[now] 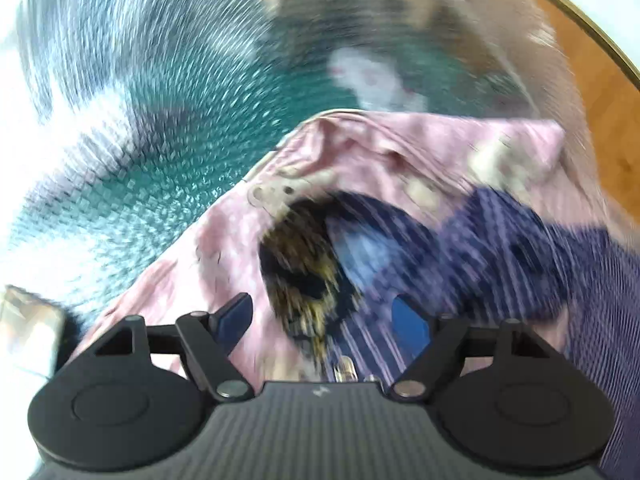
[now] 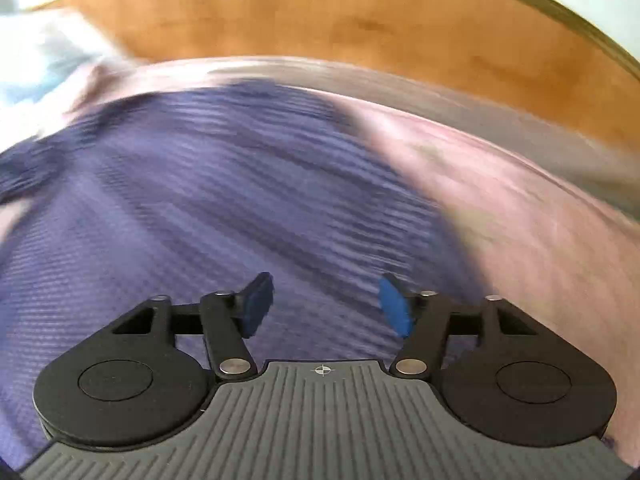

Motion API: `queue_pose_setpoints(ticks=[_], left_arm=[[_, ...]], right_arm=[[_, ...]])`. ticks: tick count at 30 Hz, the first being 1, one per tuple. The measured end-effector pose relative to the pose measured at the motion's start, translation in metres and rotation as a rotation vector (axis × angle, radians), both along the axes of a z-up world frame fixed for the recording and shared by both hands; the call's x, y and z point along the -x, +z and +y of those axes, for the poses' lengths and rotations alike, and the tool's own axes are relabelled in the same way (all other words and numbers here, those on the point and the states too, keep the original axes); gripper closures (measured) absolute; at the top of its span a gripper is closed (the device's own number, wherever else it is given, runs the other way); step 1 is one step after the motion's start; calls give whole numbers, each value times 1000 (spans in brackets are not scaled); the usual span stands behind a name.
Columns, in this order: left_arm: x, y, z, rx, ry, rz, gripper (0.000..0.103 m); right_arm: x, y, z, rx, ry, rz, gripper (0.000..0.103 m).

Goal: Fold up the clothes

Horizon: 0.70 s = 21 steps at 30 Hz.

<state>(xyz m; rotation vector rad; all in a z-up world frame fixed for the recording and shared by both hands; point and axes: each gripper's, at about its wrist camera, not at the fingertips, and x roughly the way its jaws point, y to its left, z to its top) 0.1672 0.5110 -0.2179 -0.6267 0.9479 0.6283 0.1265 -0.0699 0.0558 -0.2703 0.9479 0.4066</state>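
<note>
A heap of clothes fills both views, blurred by motion. In the left wrist view a pink patterned garment (image 1: 360, 152) lies over a purple striped garment (image 1: 500, 248), with a dark brown and yellow piece (image 1: 300, 264) between them. My left gripper (image 1: 324, 320) hovers open just above this heap, nothing between its blue pads. In the right wrist view the purple striped garment (image 2: 192, 208) spreads under my right gripper (image 2: 326, 306), which is open and holds nothing. The pink garment (image 2: 500, 208) lies to its right.
A teal and white patterned cover (image 1: 168, 128) lies under the clothes at the left. A wooden board (image 2: 320, 16) runs along the far side, also seen as wooden board (image 1: 600, 92) at the right. A pale boxy object (image 1: 28, 328) sits at the lower left.
</note>
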Motion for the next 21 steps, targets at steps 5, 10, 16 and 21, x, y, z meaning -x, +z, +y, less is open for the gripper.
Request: queue_pose_setpoints(ticks=[5,10,16,21], left_arm=[[0,14,-9,-40,-156,-169,102],[52,97,-113,-218,-699,-400,101],[73,59,-153,-102,-773,-282,101],[91,98,-213,-200,-1029,-411,101]], right_arm=[[17,-8,132,-147,155,105,30],[20,-35,200,-222,174,205,30],[9,-66,216,-414,-25,387,28],[-6,-66,239,-546,-97,417,23]])
